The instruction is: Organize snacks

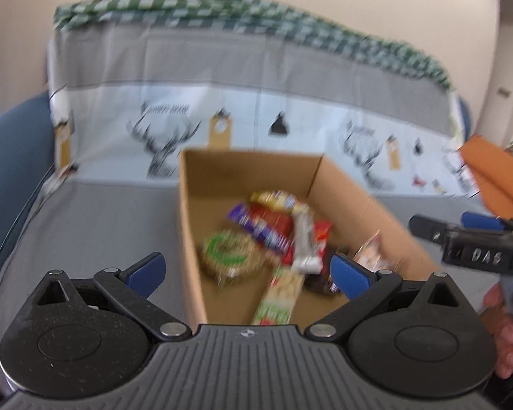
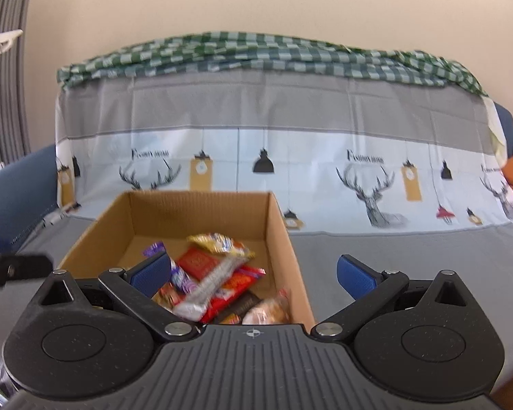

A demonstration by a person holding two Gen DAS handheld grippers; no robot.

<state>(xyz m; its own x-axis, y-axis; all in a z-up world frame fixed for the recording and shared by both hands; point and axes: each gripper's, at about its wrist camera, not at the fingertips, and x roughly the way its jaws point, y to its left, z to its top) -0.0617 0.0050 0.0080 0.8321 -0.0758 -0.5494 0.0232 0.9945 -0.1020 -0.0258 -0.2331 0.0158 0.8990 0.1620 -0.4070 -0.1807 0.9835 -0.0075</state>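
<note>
— What carried the goods?

— A sofa (image 2: 376,259) with blue arms, draped in a grey cover (image 2: 195,102) printed with stag heads and lamps. A green checked cloth (image 2: 256,51) lay along the top of its backrest.

— And directly on the seat?

— One open cardboard box (image 2: 201,205), standing upright on the grey cover. An orange cushion (image 1: 492,174) lay at the far right end.

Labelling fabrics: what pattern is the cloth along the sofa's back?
Green-and-white checks on the cloth, clearest in the right wrist view.
</note>
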